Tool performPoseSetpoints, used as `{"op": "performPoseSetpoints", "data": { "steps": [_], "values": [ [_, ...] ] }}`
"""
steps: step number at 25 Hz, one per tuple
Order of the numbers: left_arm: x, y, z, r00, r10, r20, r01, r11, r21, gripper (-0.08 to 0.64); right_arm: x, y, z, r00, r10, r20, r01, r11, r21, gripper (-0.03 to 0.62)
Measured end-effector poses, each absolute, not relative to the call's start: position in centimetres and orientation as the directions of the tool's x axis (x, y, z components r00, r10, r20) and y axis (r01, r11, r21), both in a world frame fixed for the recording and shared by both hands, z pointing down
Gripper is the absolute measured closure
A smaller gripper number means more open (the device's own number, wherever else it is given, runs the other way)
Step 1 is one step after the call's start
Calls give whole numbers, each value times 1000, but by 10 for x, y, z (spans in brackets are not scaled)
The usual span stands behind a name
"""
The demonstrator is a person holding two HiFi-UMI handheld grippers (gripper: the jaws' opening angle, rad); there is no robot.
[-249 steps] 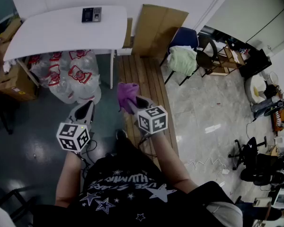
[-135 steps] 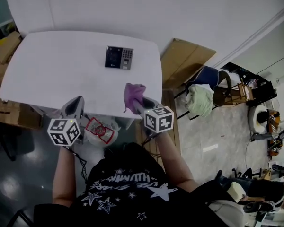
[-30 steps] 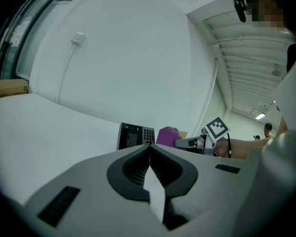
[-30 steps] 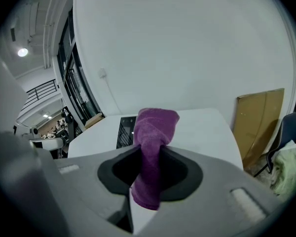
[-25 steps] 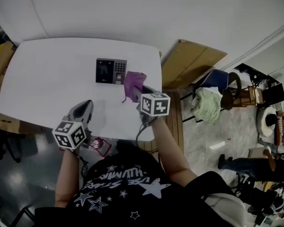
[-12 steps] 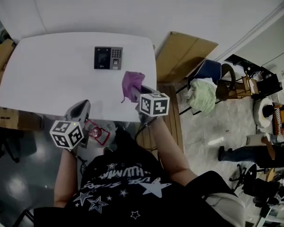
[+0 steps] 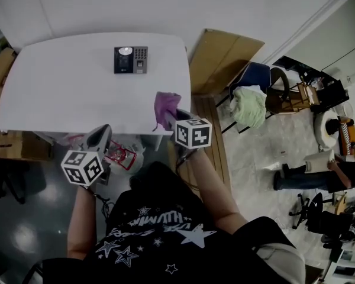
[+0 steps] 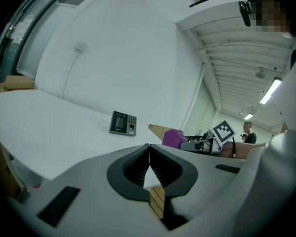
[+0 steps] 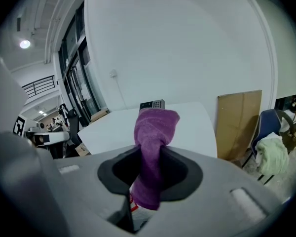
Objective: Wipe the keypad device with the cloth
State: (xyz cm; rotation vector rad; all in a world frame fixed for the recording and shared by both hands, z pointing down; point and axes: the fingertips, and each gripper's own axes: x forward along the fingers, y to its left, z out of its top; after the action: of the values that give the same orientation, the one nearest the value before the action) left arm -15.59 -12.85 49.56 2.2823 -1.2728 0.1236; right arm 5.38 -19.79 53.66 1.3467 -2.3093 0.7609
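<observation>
The keypad device point(image 7: 131, 59), dark with a screen and number keys, lies at the far middle of the white table point(image 7: 59, 93); it also shows as the keypad device point(image 8: 123, 123) and the keypad device point(image 9: 152, 104). My right gripper point(image 7: 172, 118) is shut on a bunched purple cloth point(image 7: 165, 109) over the table's near right edge, well short of the device. The cloth point(image 9: 153, 132) stands up between the jaws of the right gripper point(image 9: 149, 157). My left gripper point(image 7: 101, 135) hangs at the near table edge; the left gripper point(image 8: 149, 149) is shut and empty.
Water bottles with red labels point(image 7: 122, 156) stand under the table. A cardboard sheet point(image 7: 225, 58) leans on the wall to the right, beside a chair with a green cloth point(image 7: 249, 106). Cardboard boxes point(image 7: 1, 64) sit at the left. A person point(image 7: 319, 173) stands far right.
Both grippers have drawn back from the keypad device to the table's near edge. The cloth, beside the device a second ago, is now well short of it and still held.
</observation>
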Motion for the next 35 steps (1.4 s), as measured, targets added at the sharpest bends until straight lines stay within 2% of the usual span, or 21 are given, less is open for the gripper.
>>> {"op": "performPoseSetpoints", "data": {
  "steps": [8, 18, 35],
  "values": [
    [-148, -115, 497, 509, -794, 332, -841, -375, 391, 551, 56, -181, 538, -531, -656, 536, -846, 437, -304, 495],
    [-81, -76, 484, 500, -805, 320, -844, -369, 390, 552, 94, -143, 526, -597, -613, 517, -800, 503, -326, 495],
    [-37, 8, 475, 416, -854, 314, -884, -297, 362, 552, 128, -81, 512, -671, -545, 503, -727, 619, -298, 495]
  ]
}}
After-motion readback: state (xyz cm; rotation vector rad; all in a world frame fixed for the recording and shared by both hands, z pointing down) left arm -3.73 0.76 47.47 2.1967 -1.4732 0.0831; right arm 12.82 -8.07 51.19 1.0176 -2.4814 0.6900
